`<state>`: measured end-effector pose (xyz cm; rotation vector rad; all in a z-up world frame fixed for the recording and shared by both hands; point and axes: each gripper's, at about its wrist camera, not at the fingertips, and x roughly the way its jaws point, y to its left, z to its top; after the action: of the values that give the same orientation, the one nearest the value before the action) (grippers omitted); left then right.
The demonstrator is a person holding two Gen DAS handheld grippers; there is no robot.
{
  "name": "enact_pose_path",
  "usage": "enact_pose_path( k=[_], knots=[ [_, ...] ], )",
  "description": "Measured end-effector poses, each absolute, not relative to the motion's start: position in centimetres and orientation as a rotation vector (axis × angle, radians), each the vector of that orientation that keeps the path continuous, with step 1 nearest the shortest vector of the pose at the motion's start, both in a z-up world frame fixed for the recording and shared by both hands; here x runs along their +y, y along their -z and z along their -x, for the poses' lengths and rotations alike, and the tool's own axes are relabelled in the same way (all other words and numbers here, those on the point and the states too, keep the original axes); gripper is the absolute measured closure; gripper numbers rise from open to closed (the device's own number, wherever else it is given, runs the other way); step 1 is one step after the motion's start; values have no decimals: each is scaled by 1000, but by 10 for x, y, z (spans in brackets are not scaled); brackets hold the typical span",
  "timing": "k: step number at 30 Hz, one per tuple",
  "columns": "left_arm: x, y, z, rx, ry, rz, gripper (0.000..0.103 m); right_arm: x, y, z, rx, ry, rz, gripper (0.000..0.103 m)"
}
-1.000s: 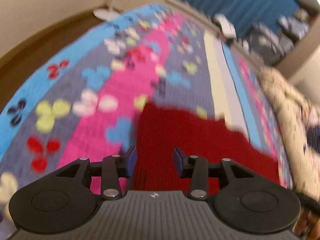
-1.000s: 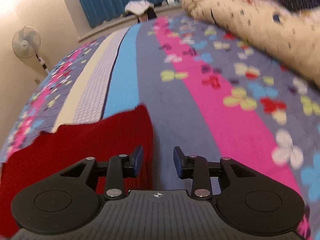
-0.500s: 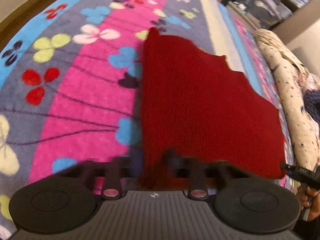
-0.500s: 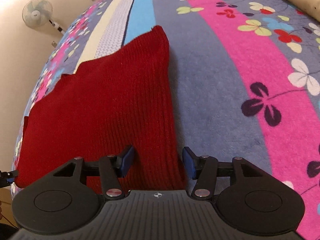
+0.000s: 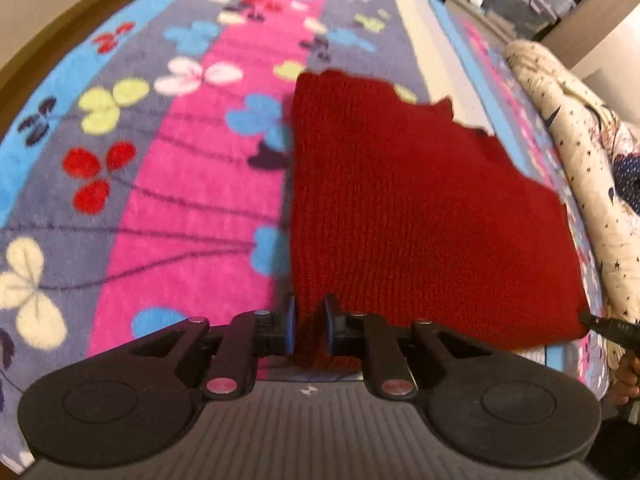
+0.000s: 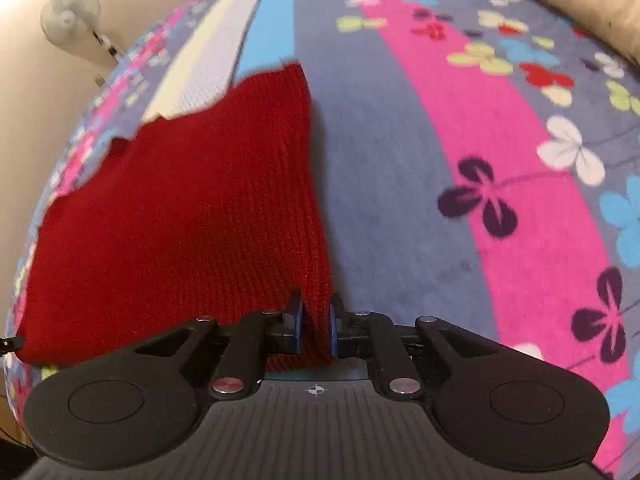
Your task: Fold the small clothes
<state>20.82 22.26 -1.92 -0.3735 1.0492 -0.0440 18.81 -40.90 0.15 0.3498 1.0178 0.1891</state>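
Note:
A red knit garment [image 5: 420, 220] lies flat on the bed, its near edge toward me. My left gripper [image 5: 310, 324] is shut on the garment's near left corner, the cloth bunched between the blue pads. In the right wrist view the same garment [image 6: 180, 220] spreads to the left, and my right gripper [image 6: 316, 324] has the near right corner between its pads. Its jaws are closing and the pads press on the knit. The black tip of the right gripper [image 5: 608, 326] shows at the garment's far corner in the left wrist view.
A fleece blanket [image 6: 460, 160] with pink, grey and blue stripes and clover shapes covers the bed. A rolled cream quilt [image 5: 580, 160] runs along the right side. A white fan [image 6: 70, 16] stands by the wall at the left.
Both grippers dropped toward the garment's near edge. Both sets of jaws were open; the left closed on its corner first, then the right closed on the other.

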Motion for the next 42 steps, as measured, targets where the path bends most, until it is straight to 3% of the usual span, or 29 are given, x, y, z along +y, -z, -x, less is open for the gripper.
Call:
enact_pose_path(
  k=[2, 6, 9, 11, 13, 14, 27, 31, 35, 42],
  knots=[
    [216, 7, -207, 995, 29, 296, 81, -407, -12, -185, 968, -173, -301, 86],
    [199, -10, -200, 884, 85, 196, 80, -408, -33, -177, 832, -203, -271, 86],
    [188, -11, -201, 847, 147, 141, 72, -404, -32, -179, 822, -271, -246, 86],
    [177, 1, -207, 906, 143, 72, 63, -393, -21, -185, 899, -266, -173, 82],
    [169, 24, -213, 1039, 81, -27, 60, -384, -3, -191, 999, -235, -85, 82],
    [168, 32, -216, 1080, 53, -49, 53, -381, 1, -193, 1014, -222, -47, 79],
    [173, 12, -225, 969, -25, 5, 51, -388, -31, -187, 790, -181, -125, 67],
    [174, 8, -228, 930, -56, 16, 46, -384, -37, -187, 725, -163, -137, 62],
    [173, 0, -228, 868, -94, 21, 33, -381, -41, -191, 684, -140, -145, 62],
    [165, -11, -233, 786, -135, 30, 32, -365, -38, -204, 728, -173, -148, 61]
  ],
)
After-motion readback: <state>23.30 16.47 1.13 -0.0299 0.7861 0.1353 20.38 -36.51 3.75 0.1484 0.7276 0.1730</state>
